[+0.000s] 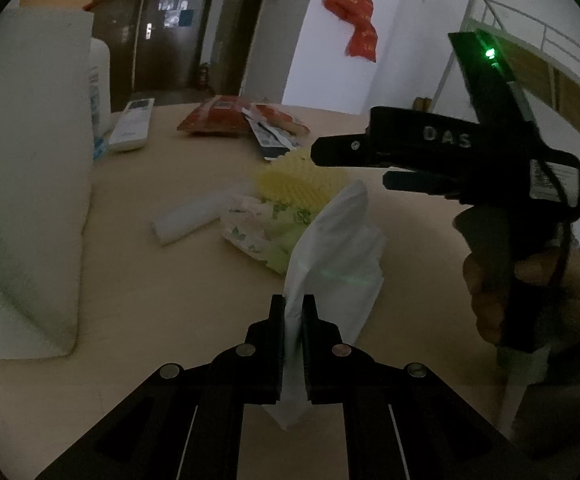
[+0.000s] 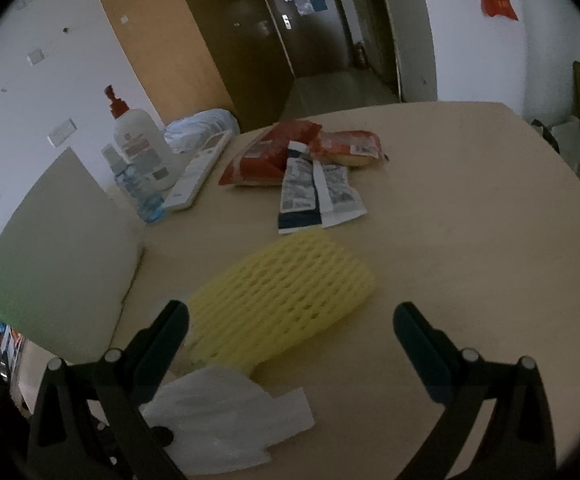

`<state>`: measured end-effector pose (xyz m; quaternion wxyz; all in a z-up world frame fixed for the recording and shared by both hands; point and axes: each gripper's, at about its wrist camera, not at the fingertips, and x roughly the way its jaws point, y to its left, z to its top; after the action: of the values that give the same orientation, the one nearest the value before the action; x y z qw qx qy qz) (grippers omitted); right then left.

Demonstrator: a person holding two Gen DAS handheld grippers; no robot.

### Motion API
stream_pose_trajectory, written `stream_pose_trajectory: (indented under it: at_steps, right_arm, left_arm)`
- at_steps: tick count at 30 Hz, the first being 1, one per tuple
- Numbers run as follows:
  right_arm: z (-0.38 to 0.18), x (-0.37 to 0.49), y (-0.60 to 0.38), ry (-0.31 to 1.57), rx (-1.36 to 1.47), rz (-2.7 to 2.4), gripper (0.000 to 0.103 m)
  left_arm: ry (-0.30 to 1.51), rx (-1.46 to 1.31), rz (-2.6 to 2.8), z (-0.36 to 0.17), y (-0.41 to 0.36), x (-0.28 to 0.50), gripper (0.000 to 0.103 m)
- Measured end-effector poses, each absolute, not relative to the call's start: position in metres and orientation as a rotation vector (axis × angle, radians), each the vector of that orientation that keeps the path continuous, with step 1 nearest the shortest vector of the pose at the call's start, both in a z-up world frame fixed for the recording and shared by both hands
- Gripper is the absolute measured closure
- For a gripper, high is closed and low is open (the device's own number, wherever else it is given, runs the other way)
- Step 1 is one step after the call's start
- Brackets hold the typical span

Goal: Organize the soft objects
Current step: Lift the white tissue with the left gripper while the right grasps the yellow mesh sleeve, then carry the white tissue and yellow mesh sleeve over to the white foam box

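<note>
Above the counter (image 2: 470, 208), a white plastic bag (image 1: 330, 256) is pinched upright by the left tongs (image 1: 293, 320), while the right tongs (image 2: 290, 320) are held spread over the yellow foam net (image 2: 285, 296).

The left gripper (image 1: 293, 312) has its two black fingers pressed nearly together, pinching a thin white plastic bag (image 1: 330, 248). The right gripper (image 2: 290, 320) has its fingers spread wide apart, holding nothing, above the surface. A hand (image 1: 490, 296) grips its handle.

Bare table (image 2: 470, 240) lies open right of the yellow foam net (image 2: 281, 304). A white foam block (image 2: 61, 248), bottles (image 2: 141, 148) and snack packets (image 2: 310, 152) crowd the left and far side.
</note>
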<state>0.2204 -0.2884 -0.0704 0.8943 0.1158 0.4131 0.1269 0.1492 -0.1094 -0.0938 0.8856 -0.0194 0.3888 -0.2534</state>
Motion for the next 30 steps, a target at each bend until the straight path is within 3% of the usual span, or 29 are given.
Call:
stream_pose_trajectory:
  at_steps: [5, 9, 15, 17, 18, 30]
  right_arm:
    - [-0.079, 0.232, -0.284, 0.897, 0.254, 0.275, 0.002]
    - [-0.086, 0.240, -0.284, 0.934, 0.273, 0.287, 0.016]
    - [-0.091, 0.245, -0.282, 0.961, 0.287, 0.303, 0.057]
    - [-0.088, 0.242, -0.283, 0.944, 0.299, 0.317, 0.085]
    - [-0.086, 0.241, -0.282, 0.935, 0.291, 0.324, 0.089]
    - [-0.038, 0.217, -0.294, 0.771, 0.327, 0.327, 0.090]
  left_arm:
    - [0.792, -0.021, -0.547, -0.092, -0.111, 0.148, 0.095]
    - [0.787, -0.024, -0.555, -0.091, -0.111, 0.148, 0.095]
    - [0.785, -0.031, -0.557, -0.090, -0.110, 0.149, 0.095]
    - [0.784, -0.035, -0.555, -0.090, -0.109, 0.149, 0.095]
    - [0.785, -0.036, -0.556, -0.091, -0.109, 0.149, 0.095]
    - [0.747, -0.064, -0.568, -0.084, -0.103, 0.142, 0.095]
